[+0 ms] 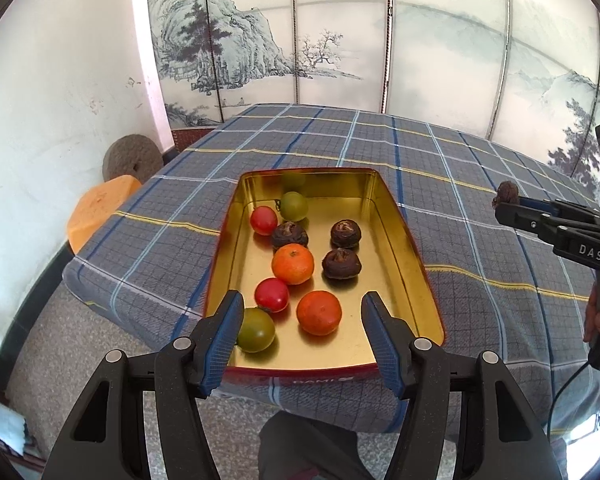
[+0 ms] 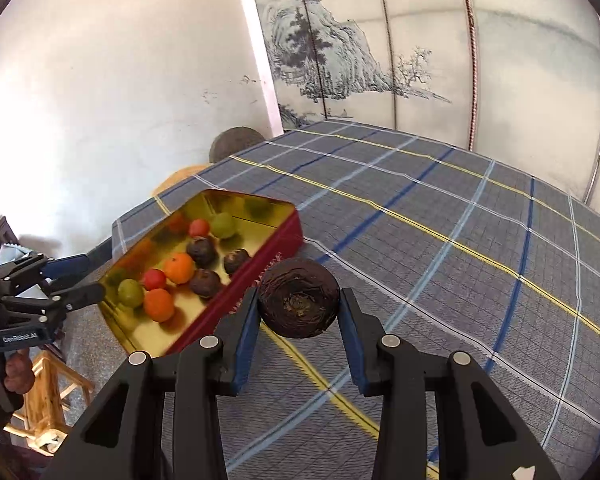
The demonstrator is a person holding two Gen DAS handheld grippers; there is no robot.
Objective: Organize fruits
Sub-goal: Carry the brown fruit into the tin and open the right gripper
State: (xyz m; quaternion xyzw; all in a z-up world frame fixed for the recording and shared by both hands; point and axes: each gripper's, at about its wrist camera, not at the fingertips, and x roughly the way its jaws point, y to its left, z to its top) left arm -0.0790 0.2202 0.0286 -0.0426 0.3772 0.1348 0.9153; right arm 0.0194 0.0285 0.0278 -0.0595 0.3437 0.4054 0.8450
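Checked cloth (image 2: 440, 240) below right tongs (image 2: 299, 312) clamping dark fruit (image 2: 299, 302)

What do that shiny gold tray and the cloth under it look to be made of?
The tray looks like thin metal tin: its mirror-bright gold inside reflects the fruit, and its outside is painted red. The tablecloth looks like woven cotton, matte, with a printed or woven blue-grey check.

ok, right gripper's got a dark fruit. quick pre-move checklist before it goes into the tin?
1. Grip: right gripper shut on the dark fruit, both pads touching: ok.
2. Fruit lifted off the cloth: ok in the left wrist view.
3. Free spot in the tin: bare gold floor at its near right: ok.
4. Left gripper open, empty, hanging over the tin's near end: not ok, may block the drop.
5. Grip firmness: cannot tell.
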